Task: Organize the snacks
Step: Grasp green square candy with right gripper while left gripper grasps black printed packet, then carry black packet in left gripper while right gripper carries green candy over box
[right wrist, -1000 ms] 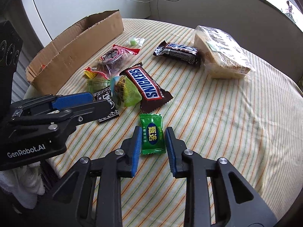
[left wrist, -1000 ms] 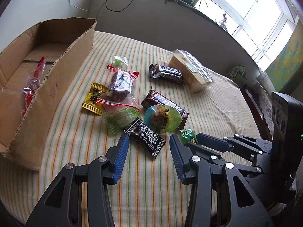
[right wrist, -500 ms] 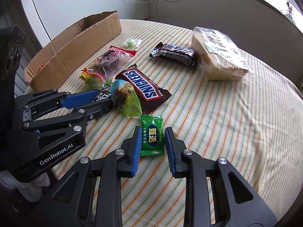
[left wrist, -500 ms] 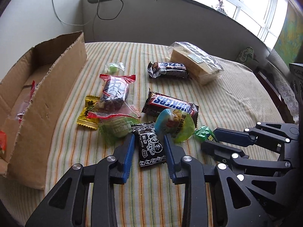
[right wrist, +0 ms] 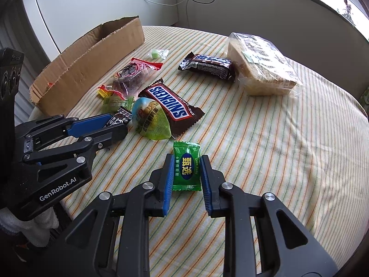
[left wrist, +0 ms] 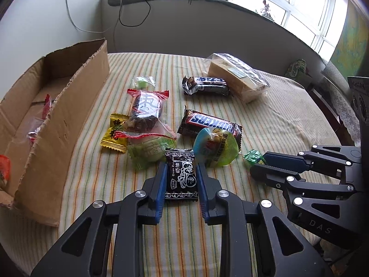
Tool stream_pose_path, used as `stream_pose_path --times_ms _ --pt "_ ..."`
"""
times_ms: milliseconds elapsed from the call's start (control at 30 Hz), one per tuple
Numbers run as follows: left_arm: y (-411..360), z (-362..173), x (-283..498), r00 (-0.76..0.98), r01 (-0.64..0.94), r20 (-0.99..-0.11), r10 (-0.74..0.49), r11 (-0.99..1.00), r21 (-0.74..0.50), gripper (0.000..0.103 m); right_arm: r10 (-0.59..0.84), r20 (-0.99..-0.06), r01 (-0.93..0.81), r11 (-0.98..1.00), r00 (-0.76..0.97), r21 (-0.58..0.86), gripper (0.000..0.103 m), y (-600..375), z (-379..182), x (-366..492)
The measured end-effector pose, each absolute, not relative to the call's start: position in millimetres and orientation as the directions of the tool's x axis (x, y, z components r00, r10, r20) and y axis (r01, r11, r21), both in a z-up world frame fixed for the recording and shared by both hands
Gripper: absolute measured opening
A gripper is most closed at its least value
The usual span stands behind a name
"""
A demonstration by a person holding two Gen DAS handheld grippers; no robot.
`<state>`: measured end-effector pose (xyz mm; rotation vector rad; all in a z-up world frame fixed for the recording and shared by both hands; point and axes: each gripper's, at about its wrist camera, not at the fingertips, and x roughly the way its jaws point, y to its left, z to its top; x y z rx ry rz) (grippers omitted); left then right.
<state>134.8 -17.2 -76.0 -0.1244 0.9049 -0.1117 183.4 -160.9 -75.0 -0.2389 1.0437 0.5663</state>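
Note:
On the striped tablecloth lies a black plum candy [left wrist: 181, 175] between the blue pads of my left gripper [left wrist: 181, 165]. Its jaws are closing and the pads touch both sides of the wrapper. The right wrist view shows that gripper [right wrist: 115, 124] low at the left with the black candy [right wrist: 120, 117] at its tips. My right gripper [right wrist: 187, 159] is shut on a green candy [right wrist: 186, 168] that rests on the cloth. In the left wrist view the right gripper [left wrist: 256, 170] comes in from the right, with the green candy [left wrist: 253, 158] poking out of its tips.
A torn cardboard box [left wrist: 69, 115] with a few red-wrapped snacks stands at the left. Just past the grippers lie a Snickers bar [left wrist: 209, 124], a blue-green egg pack [left wrist: 214, 147], a pale green candy [left wrist: 148, 150], a yellow candy [left wrist: 114, 133], a red-ended date snack [left wrist: 146, 108], another chocolate bar [left wrist: 206, 85] and a wrapped cake [left wrist: 237, 80].
My left gripper has rolled level, moved over the black candy and narrowed from wide open until its pads meet the wrapper. The right gripper has stayed put around the green candy.

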Motion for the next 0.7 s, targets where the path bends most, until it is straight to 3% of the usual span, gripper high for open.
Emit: stream_pose_path --times_ms 700 --pt "32.0 -20.4 97.3 0.725 0.010 -0.672 -0.150 0.978 -0.208 0.024 0.384 -0.802 -0.580 0.813 0.457 0.059 0.023 -119.2 -7.2 176.2"
